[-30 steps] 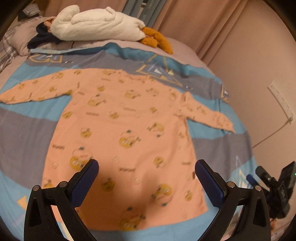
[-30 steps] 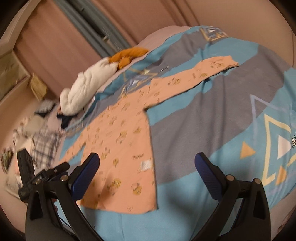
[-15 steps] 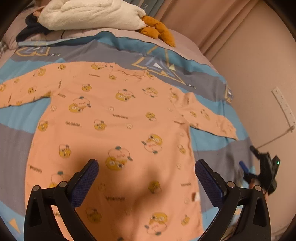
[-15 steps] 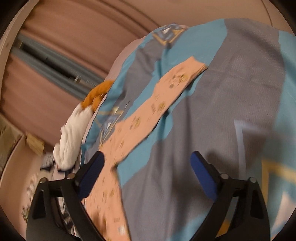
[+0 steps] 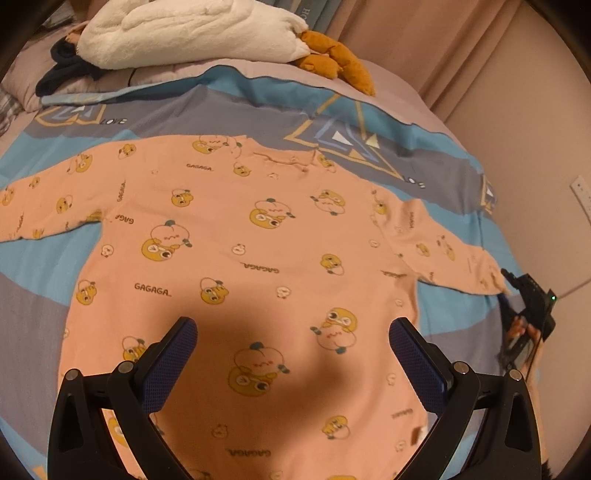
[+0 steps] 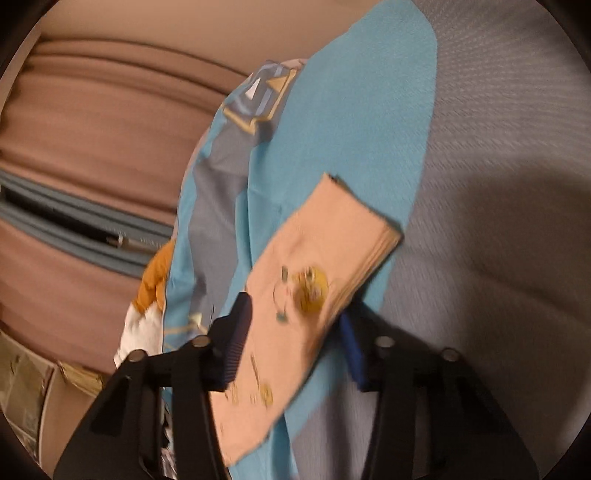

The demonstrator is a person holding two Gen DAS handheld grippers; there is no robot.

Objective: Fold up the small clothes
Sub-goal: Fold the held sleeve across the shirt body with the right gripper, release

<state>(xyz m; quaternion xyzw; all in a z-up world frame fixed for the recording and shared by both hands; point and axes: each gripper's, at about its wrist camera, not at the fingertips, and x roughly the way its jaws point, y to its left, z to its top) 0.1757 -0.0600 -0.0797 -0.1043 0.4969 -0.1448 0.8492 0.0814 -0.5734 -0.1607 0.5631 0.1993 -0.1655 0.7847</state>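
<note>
A peach long-sleeved child's top (image 5: 258, 258) with yellow cartoon prints lies flat, sleeves spread, on a blue and grey bedspread (image 5: 44, 266). My left gripper (image 5: 291, 354) is open and empty, hovering over the top's lower body. In the right wrist view, my right gripper (image 6: 295, 332) is partly closed around the top's right sleeve (image 6: 317, 266) near the cuff, with the fingers (image 6: 236, 332) on either side of the fabric. The view is blurred, so contact is unclear. The right gripper also shows in the left wrist view (image 5: 528, 302) at the sleeve end.
A white plush blanket (image 5: 192, 33) and an orange soft toy (image 5: 332, 62) lie at the head of the bed. Dark clothing (image 5: 62, 74) sits on a pillow at the far left. Pink curtains (image 6: 92, 110) and a wall border the bed.
My left gripper moved forward over the top, staying open. My right gripper swung to the sleeve cuff and its jaws narrowed around it.
</note>
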